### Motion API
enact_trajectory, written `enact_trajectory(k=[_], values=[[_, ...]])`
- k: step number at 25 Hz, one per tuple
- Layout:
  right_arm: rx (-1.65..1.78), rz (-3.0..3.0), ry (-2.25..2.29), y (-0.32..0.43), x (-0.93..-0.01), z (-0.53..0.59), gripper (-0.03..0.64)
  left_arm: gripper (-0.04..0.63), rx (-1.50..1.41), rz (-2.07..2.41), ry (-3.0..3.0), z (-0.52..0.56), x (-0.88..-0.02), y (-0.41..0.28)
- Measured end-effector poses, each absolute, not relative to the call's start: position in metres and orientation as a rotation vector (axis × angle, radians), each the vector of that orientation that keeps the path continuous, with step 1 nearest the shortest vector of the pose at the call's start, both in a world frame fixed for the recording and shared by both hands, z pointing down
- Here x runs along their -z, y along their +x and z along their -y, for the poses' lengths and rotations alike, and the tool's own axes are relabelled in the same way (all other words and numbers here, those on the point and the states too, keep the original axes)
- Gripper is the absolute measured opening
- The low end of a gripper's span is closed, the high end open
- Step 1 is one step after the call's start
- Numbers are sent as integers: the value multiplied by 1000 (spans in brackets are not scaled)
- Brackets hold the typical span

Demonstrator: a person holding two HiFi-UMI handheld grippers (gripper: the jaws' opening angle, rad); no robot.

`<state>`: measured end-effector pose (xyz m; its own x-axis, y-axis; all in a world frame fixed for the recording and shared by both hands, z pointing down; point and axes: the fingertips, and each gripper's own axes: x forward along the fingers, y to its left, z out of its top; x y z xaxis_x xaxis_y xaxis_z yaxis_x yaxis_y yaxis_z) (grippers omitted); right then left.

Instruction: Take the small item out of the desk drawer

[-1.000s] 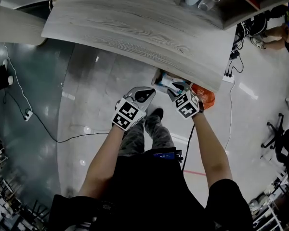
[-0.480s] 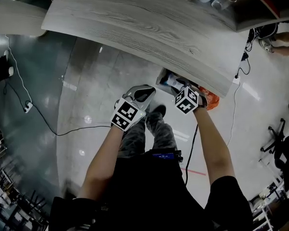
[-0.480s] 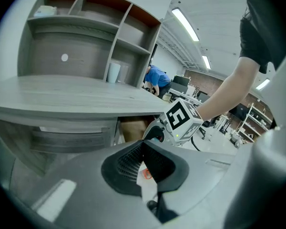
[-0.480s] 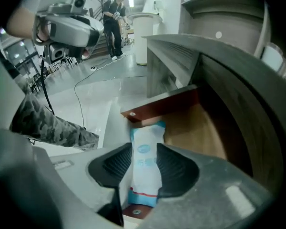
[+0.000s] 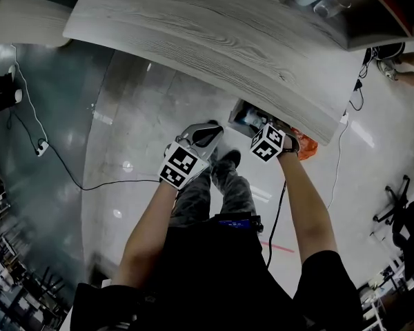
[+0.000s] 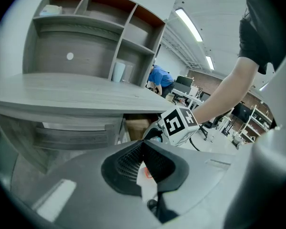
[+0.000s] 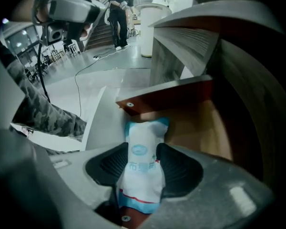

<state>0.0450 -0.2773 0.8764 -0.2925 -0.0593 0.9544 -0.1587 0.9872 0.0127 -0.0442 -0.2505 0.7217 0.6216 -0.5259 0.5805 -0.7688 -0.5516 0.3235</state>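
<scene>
Drawer (image 7: 200,128) open. Right tool (image 7: 142,149), jaws just opened wide, straddles the packet (image 7: 142,171) inside, ungripped. Left tool (image 6: 143,144) closed. Grasping and lifting remain.

1. Back of the open drawer (image 5: 243,113) sits under the overhanging desk top (image 5: 214,47); only the front strip is open from above.
2. That strip is taken by the right gripper (image 7: 144,168), jaws just opened, astride the packet (image 7: 144,147).
3. Inside the drawer, bare bottom is free right of the packet; red-brown wall (image 7: 157,101) is close beyond it.
4. An orange thing (image 5: 305,147) sits just right of the drawer.
5. Free air left of the drawer, where the left gripper (image 5: 210,128) hangs; open floor (image 5: 124,116) below.
</scene>
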Motion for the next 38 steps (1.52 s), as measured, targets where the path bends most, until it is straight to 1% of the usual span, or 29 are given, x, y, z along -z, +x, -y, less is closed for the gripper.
enact_trajectory(k=[5, 8, 20, 22, 27, 29, 31, 34, 37, 38], values=[[-98, 1855, 156, 45, -880, 280, 204, 0, -570, 1018, 2279, 250, -723, -47], [-74, 1864, 163, 45, -878, 280, 192, 0, -573, 1017, 2277, 249, -724, -48], [-73, 1889, 194, 47, -868, 280, 177, 0, -570, 999, 2276, 248, -722, -48], [-55, 1898, 199, 46, -864, 281, 156, 0, -570, 991, 2268, 247, -722, -47], [-50, 1886, 191, 46, -868, 281, 156, 0, -564, 979, 2264, 247, -721, -46], [-52, 1876, 183, 46, -872, 282, 162, 0, -564, 984, 2265, 248, -722, -46], [-60, 1866, 178, 46, -877, 282, 190, 0, -569, 985, 2264, 249, -722, -47], [-70, 1845, 162, 46, -884, 281, 204, 0, -558, 987, 2267, 248, -722, -46], [-73, 1842, 154, 46, -887, 281, 210, 0, -569, 994, 2264, 248, -723, -49], [-74, 1844, 154, 46, -887, 280, 201, 0, -573, 993, 2260, 247, -724, -50]])
